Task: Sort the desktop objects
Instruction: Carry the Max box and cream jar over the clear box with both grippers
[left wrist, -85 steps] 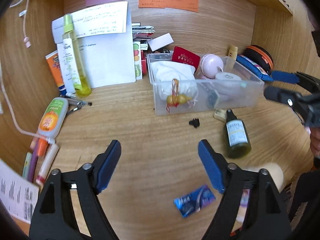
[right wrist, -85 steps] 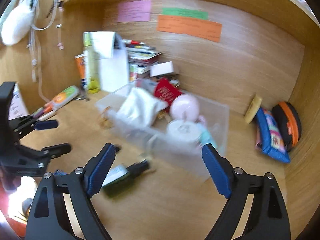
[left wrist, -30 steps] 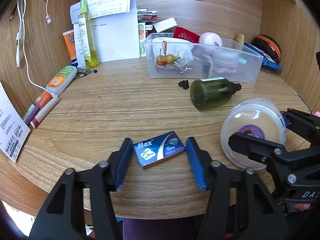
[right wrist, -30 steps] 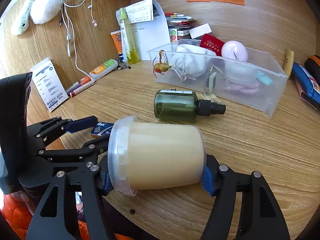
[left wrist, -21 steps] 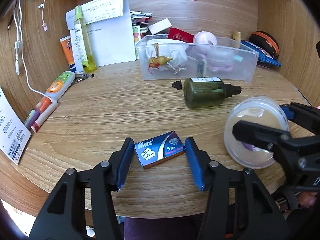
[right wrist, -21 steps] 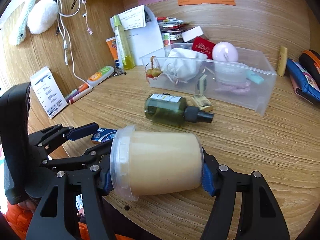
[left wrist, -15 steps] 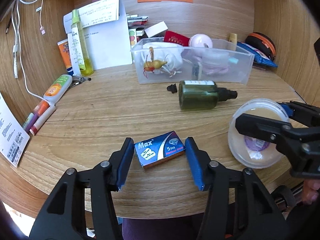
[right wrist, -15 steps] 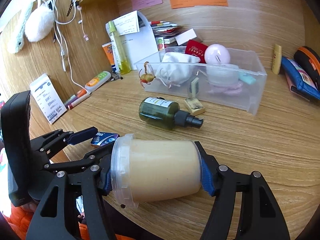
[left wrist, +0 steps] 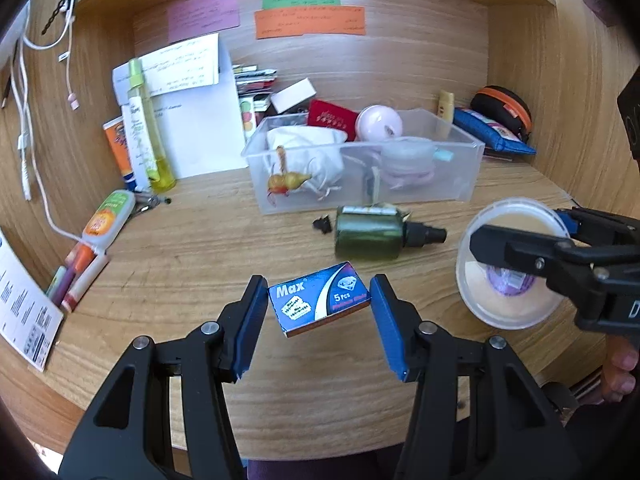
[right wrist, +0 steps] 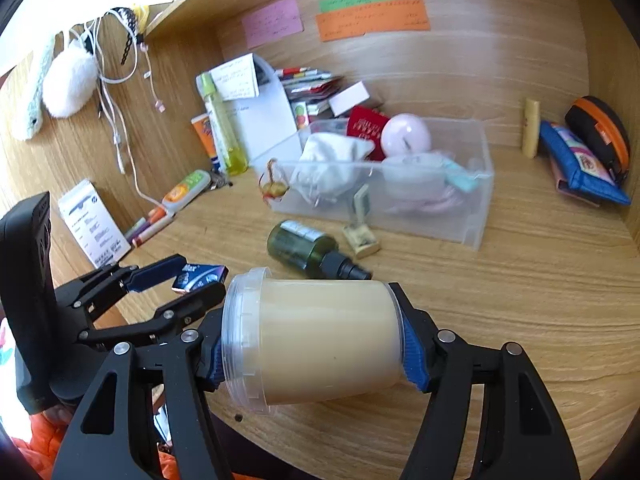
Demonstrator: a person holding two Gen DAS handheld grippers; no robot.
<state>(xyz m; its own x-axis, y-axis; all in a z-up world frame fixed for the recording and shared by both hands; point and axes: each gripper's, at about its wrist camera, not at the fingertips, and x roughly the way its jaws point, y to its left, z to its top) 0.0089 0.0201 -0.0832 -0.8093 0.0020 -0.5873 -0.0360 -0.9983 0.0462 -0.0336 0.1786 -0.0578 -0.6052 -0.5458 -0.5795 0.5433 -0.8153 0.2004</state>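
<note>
My left gripper (left wrist: 318,300) is shut on a small blue "Max" box (left wrist: 320,298) and holds it just above the wooden desk. In the right wrist view that box (right wrist: 200,274) sits between the left gripper's fingertips (right wrist: 198,276) at lower left. My right gripper (right wrist: 312,340) is shut on a cream-filled jar (right wrist: 320,336) with a clear lid, held sideways. From the left wrist view the jar (left wrist: 516,280) shows end-on in the right gripper (left wrist: 518,227). A clear plastic bin (left wrist: 460,176) holding several items stands behind.
A dark green spray bottle (left wrist: 368,232) lies in front of the bin beside a small black cap (left wrist: 323,225). A yellow bottle (left wrist: 140,128), tubes and pens line the left wall. Pouches (right wrist: 580,164) sit at the back right. The desk's front edge runs close below both grippers.
Both grippers have risen a little from the desk with the blue box and the jar still held. The right gripper has rolled slightly and the bin now sits more central.
</note>
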